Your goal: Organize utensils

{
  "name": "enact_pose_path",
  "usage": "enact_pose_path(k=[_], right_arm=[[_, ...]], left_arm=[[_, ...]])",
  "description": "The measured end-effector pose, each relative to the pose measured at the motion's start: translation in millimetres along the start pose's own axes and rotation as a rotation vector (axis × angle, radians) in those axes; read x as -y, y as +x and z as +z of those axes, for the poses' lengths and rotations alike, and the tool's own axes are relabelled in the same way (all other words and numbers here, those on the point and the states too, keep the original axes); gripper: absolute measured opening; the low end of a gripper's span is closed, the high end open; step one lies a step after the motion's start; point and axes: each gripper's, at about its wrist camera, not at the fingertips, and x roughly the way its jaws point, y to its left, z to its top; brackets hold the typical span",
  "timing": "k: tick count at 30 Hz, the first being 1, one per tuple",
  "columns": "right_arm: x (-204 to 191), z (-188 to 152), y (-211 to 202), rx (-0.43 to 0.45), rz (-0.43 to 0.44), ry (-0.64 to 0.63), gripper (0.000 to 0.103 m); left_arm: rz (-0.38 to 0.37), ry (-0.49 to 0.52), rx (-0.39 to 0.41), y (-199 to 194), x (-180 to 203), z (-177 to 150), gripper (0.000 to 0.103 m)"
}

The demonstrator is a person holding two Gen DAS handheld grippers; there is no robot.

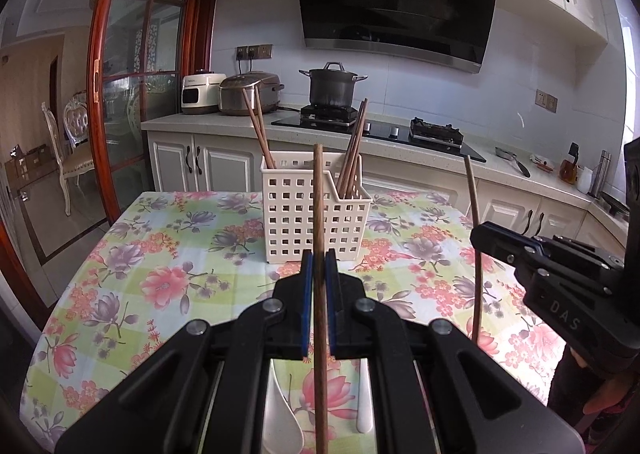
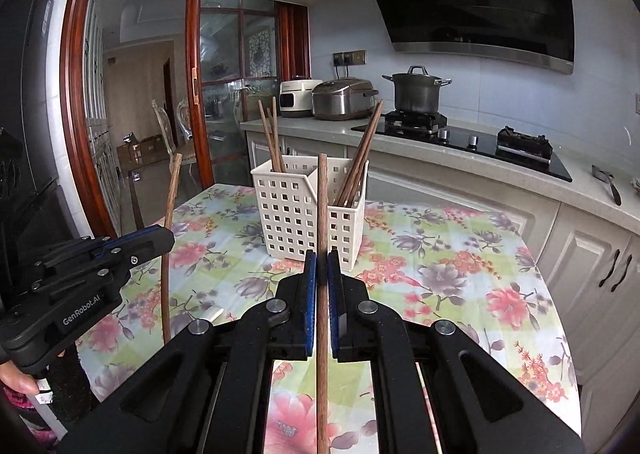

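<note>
On the flowered tablecloth (image 1: 168, 254) stands a white perforated utensil basket (image 1: 296, 221), which we use as our landmark. It has two compartments. Two brown wooden chopsticks (image 1: 258, 129) lean in its left compartment, and a bundle of several more (image 1: 354, 149) leans in its right compartment, tips up.

We hold a two-finger gripper in each hand, both on the near side of the basket and raised above the cloth. Our left gripper (image 1: 319, 266) has its blue-padded jaws pressed together on a single wooden chopstick (image 1: 319, 193), which stands nearly upright just in front of the basket's middle. Our right gripper (image 2: 321, 266) is likewise closed tight on its own chopstick (image 2: 322, 205), also upright and lined up with the basket's divider. Each gripper appears at the edge of the other's view, to the side of the basket, with its stick upright.

Near the left gripper, well short of the basket, white spoons (image 1: 280, 414) lie on the cloth, mostly hidden under the tool.

Behind the basket runs a kitchen counter with a grey stockpot (image 1: 333, 87) on the hob.
</note>
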Motion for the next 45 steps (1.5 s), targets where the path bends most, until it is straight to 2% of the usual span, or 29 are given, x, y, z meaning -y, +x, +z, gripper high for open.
enact_pose_path(k=[14, 23, 31, 37, 45], right_arm=[[-1, 7, -9, 0.051, -0.008, 0.004, 0.005], [-4, 30, -7, 0.095, -0.020, -0.016, 0.005], [-1, 59, 12, 0.115, -0.013, -0.023, 0.005], [8, 94, 32, 0.132, -0.012, 0.003, 0.005], [16, 134, 59, 0.140, -0.026, 0.024, 0.005]], left_arm=[[-0.002, 0.015, 0.041, -9, 6, 8, 0.006], [0.005, 0.027, 0.073, -3, 6, 31, 0.006], [-0.002, 0.036, 0.082, 8, 1, 67, 0.006], [-0.005, 0.039, 0.091, 19, -4, 107, 0.006], [0.014, 0.057, 0.148, 17, -6, 166, 0.006]])
